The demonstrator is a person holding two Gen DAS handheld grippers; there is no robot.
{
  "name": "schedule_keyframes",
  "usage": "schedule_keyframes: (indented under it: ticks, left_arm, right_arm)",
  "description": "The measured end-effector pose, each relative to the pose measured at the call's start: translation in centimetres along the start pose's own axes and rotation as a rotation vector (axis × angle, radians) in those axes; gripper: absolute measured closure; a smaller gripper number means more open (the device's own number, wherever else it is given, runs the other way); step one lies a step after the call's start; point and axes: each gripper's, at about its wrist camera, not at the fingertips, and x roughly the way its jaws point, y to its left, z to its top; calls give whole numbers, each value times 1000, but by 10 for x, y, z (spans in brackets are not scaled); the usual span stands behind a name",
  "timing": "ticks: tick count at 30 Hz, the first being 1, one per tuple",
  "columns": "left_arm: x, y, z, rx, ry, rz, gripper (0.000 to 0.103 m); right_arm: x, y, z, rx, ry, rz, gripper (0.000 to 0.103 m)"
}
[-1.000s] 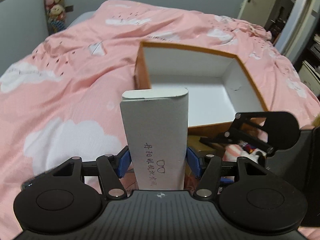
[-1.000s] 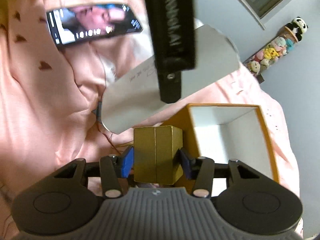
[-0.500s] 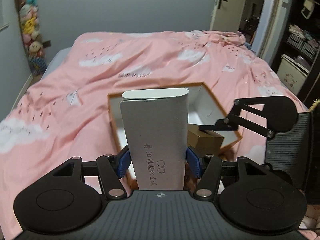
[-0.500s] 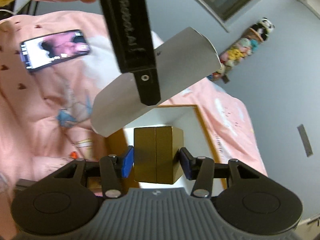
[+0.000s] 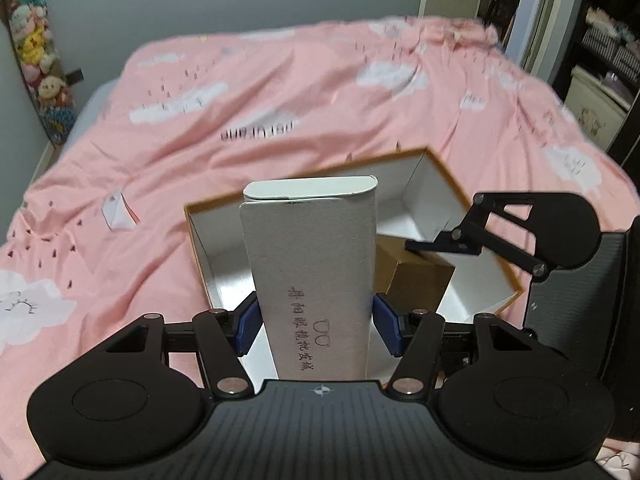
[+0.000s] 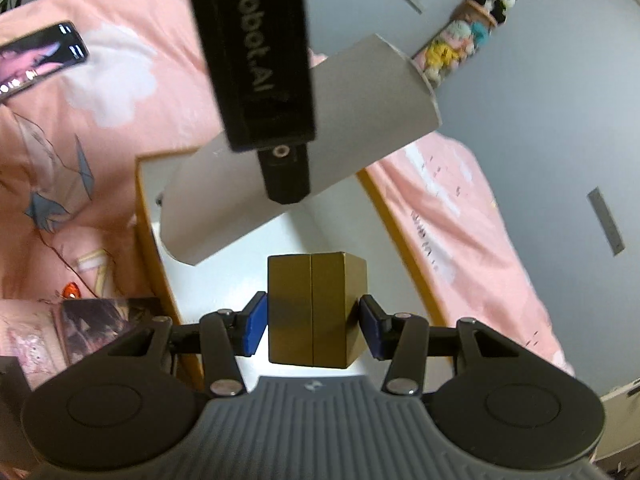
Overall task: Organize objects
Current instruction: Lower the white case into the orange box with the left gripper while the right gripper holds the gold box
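Both claws moved from bedside to above open storage box (image 5: 424, 208) on bed (image 5: 280, 100). Left claw (image 5: 316, 328) clamped on grey glasses carton (image 5: 312, 264); right claw (image 6: 312, 326) clamped on gold box (image 6: 312, 308). Drop-off looks imminent.

open box (image 5: 452, 184) interior bare; grey carton (image 6: 360, 92) crosses above it.

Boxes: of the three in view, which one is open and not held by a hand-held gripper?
The orange-rimmed box with the white inside, lying open on the pink bedspread. The grey box and gold box are closed and each gripped.
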Motion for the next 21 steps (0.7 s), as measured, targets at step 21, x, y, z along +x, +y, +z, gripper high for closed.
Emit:
schedule_keyframes:
  ticks: [21]
  left_arm:
    - [99, -3, -10, 95, 313, 118, 35]
  right_arm:
    - [69, -21, -10, 111, 71, 164, 52]
